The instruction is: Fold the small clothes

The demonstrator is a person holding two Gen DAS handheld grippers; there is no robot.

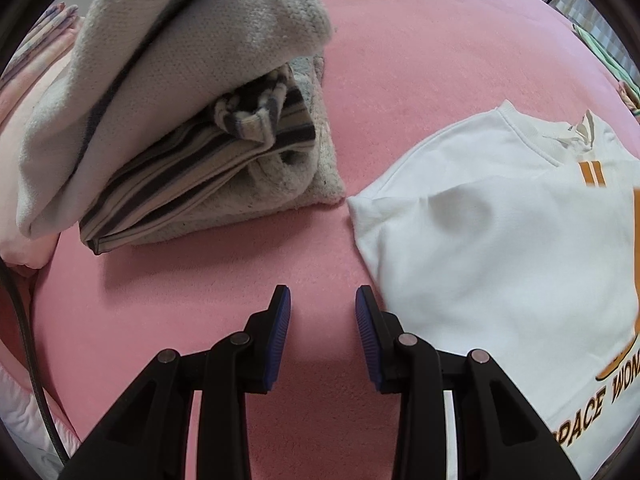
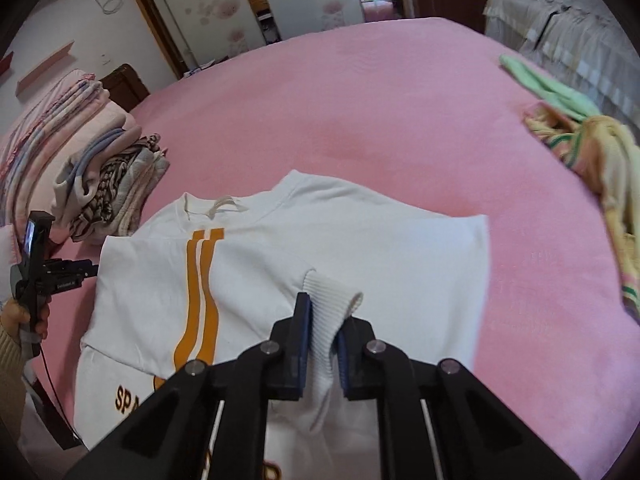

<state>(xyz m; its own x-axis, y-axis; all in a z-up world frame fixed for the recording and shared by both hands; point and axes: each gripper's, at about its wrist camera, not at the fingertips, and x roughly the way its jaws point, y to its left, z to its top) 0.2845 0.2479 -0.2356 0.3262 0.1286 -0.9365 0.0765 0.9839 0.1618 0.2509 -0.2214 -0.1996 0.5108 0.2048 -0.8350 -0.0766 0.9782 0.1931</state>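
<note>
My right tool pinches the ribbed cuff over the white sweatshirt, spread near the bed's front edge, to fold its sleeve inward, while my left tool hovers spread, empty, before the folded pile.

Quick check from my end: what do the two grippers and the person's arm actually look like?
Both the left gripper and right gripper are black plastic, with angular linkage arms joined by round silver pins and ribbed blue pads on the fingers. In the right wrist view, the left one has a pistol-style handle, a small white label and a thin black cable. The sleeve is beige knit.
</note>
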